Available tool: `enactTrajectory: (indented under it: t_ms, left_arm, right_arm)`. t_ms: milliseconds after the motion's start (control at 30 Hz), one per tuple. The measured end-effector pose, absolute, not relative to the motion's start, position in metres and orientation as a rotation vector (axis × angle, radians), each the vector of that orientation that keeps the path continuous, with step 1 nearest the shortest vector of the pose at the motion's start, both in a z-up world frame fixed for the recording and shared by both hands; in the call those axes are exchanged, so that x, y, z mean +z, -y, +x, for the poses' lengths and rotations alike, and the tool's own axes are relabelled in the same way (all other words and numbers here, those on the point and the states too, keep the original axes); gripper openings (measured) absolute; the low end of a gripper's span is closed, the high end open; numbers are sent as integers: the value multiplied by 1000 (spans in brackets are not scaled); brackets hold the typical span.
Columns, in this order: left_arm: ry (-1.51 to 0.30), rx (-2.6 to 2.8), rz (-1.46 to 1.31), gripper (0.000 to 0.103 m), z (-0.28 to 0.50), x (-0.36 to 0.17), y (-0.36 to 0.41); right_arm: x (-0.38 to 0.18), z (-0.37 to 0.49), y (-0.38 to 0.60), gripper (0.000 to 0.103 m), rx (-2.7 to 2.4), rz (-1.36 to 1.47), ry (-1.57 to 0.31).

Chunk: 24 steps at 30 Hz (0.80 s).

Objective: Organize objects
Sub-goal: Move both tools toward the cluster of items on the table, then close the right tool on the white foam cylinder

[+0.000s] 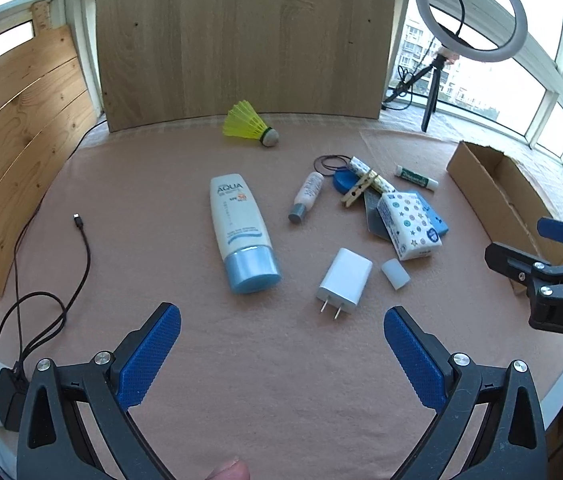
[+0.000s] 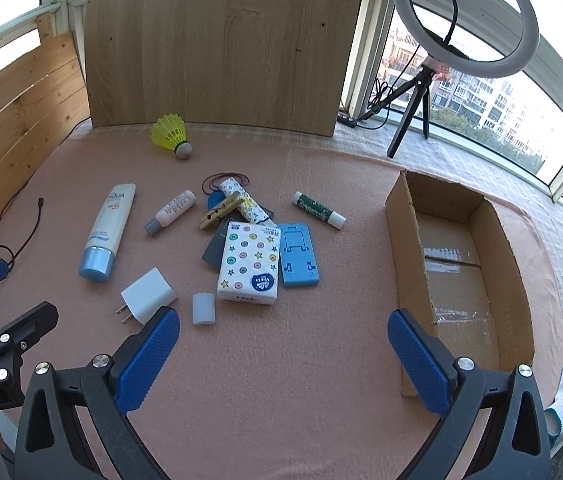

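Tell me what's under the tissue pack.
The tissue pack lies on a dark grey card whose left part sticks out, and beside a blue stand. The rest of the card beneath is hidden.

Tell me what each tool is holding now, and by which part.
Nothing is held. The left tool and the right tool are both open and empty above the pink cloth.

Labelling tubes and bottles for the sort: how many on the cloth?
2. The large AQUA sunscreen tube lies at the left of the clutter; the small white bottle with a grey cap lies just right of it. Others could be hidden under the pile.
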<state>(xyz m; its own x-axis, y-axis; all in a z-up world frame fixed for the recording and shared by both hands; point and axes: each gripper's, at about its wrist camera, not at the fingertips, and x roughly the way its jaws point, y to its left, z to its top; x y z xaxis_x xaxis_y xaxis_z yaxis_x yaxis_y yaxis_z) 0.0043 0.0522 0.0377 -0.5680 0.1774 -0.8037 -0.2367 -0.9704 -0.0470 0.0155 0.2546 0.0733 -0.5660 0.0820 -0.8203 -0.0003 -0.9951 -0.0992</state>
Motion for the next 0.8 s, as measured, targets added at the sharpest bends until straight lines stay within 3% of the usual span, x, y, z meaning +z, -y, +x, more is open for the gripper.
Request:
enactTrajectory:
  t_ms: [200, 333, 600, 800]
  left_arm:
    - [-173, 2559, -1319, 102, 3, 8, -60]
    - [-150, 2546, -1328, 94, 3, -4, -48]
    - [-125, 2529, -1291, 94, 5, -11, -30]
    - [-110, 2484, -1271, 94, -3, -18, -45]
  right_arm:
    - [47, 9, -254, 103, 2764, -1566, 72]
    - [30, 5, -241, 103, 2815, -1660, 43]
    - [-1, -7, -213, 103, 2865, -1766, 160]
    - [-18, -18, -219, 87, 2850, -1774, 184]
